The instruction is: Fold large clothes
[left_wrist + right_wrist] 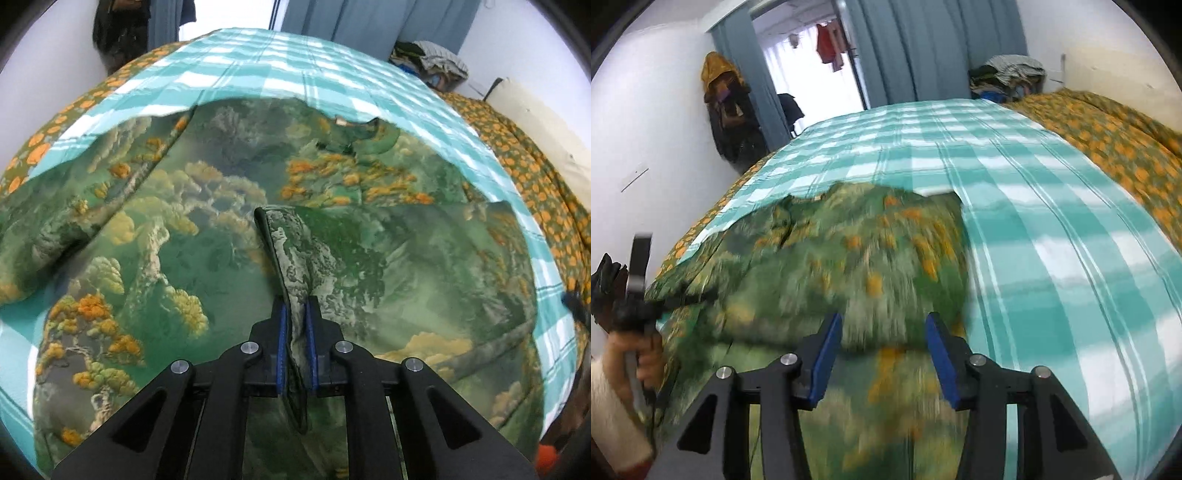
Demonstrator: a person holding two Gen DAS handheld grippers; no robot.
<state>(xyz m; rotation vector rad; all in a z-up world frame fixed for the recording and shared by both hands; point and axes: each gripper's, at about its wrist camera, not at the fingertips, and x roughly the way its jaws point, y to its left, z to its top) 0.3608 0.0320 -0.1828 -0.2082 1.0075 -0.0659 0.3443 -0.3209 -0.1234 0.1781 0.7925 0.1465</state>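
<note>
A large green garment [221, 229] printed with trees and orange blossoms lies spread on the bed. My left gripper [295, 306] is shut on a raised fold of its dark-trimmed edge, and the cloth stands up between the blue pads. In the right wrist view the same garment [849, 251] is blurred. There my right gripper [884, 325] hovers open over its right part, near the edge, with its pads apart and not pressing the cloth. A hand [639, 354] in a white sleeve holds the other gripper's handle at the far left.
A teal checked sheet [1034, 221] covers the bed under the garment. An orange-flowered cover [1108, 129] lies along the right side. A pile of clothes [1008, 74] sits at the far corner. Blue curtains [923, 48] and a coat [724, 103] hang by the doorway.
</note>
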